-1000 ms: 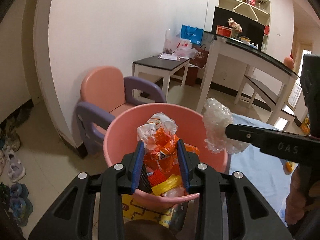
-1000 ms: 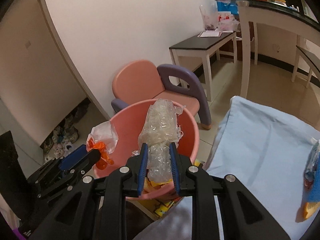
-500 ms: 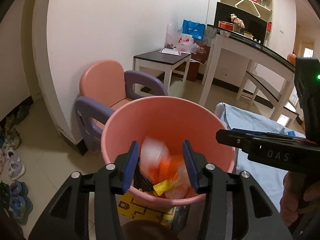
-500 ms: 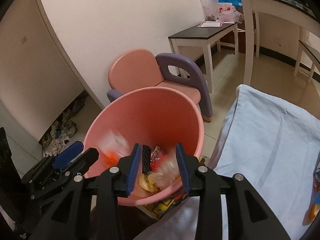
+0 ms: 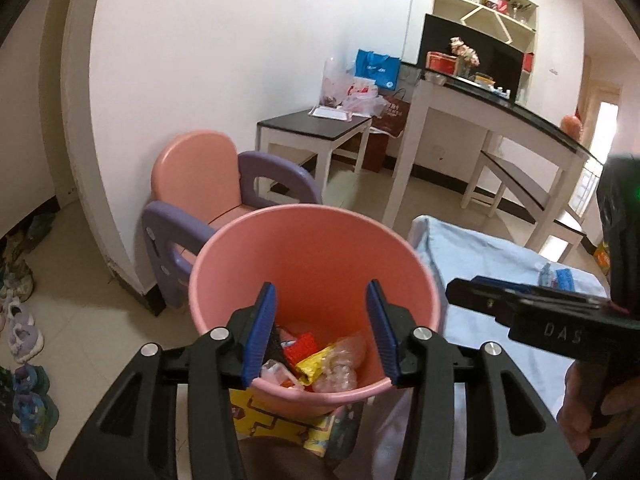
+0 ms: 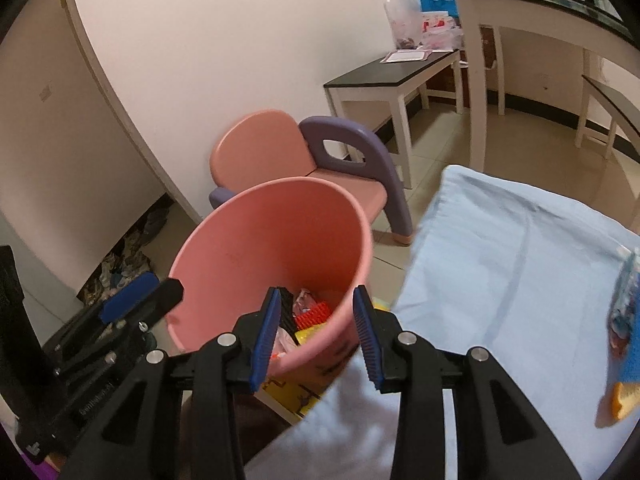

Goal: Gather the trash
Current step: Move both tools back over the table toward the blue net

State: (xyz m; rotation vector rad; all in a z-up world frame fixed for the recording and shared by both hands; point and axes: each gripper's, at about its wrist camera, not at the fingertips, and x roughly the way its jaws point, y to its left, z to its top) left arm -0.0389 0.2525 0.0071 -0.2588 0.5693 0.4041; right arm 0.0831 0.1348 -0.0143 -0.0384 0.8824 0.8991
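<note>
A pink bucket [image 5: 312,248] stands beside the blue-covered table and holds several pieces of trash [image 5: 320,360]: clear crumpled plastic, a yellow wrapper, an orange-red piece. It also shows in the right wrist view [image 6: 260,248]. My left gripper [image 5: 320,332] is open and empty above the bucket's near rim. My right gripper [image 6: 316,328] is open and empty over the bucket's right side. Each gripper appears in the other's view, the right one [image 5: 520,312] and the left one [image 6: 136,300]. More trash [image 6: 624,312] lies on the table at right.
A pink and purple child's chair [image 5: 208,196] stands behind the bucket. A blue cloth covers the table [image 6: 512,248]. A low black-topped table [image 5: 316,128] and a long counter [image 5: 500,108] stand further back. Shoes [image 5: 20,320] lie on the floor at left.
Both grippers opened and dropped their loads into the bucket: the left the orange-white wrapper, the right the clear crumpled plastic. Both have drawn back a little.
</note>
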